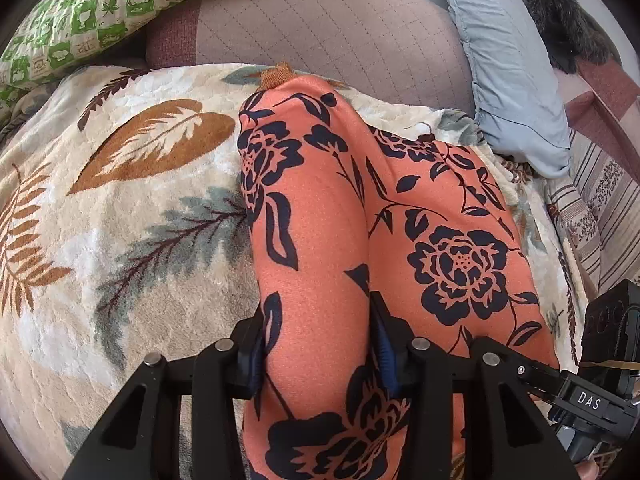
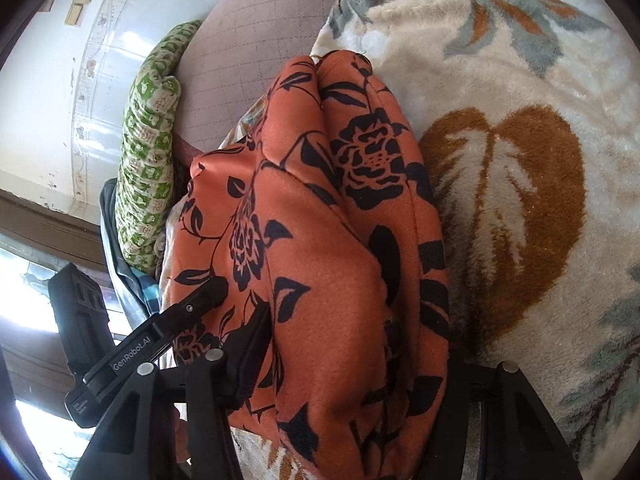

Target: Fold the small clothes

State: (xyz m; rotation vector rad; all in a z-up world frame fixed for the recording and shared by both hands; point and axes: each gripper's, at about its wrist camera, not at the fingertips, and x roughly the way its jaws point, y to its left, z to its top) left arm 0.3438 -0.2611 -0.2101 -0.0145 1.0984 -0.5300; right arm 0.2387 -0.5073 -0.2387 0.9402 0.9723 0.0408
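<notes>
Both my grippers are clamped on the same orange garment [image 1: 320, 208], a fleecy piece printed with dark navy roses and leaves. My left gripper [image 1: 322, 354] has its blue-padded fingers [image 1: 386, 354] pressed against either side of a thick fold of the cloth, which bulges up between them and runs away from me in a long ridge. My right gripper [image 2: 352, 364] is closed on another bunch of the garment [image 2: 320, 248]; its right finger is mostly buried under the fabric, so I see only the left one clearly. In that view my left gripper shows at the lower left edge, touching the cloth's side.

The garment lies on a cream blanket [image 1: 132, 216] patterned with brown and grey-green leaves, spread over the bed. A small orange cuff [image 1: 276, 74] pokes out at the far end of the ridge. Past the blanket is a quilted mauve cover [image 1: 320, 28], with a green-and-white pillow [image 1: 100, 4] to the left, a pale blue pillow [image 1: 508, 60] to the right, and something dark and furry [image 1: 560, 8] behind that.
</notes>
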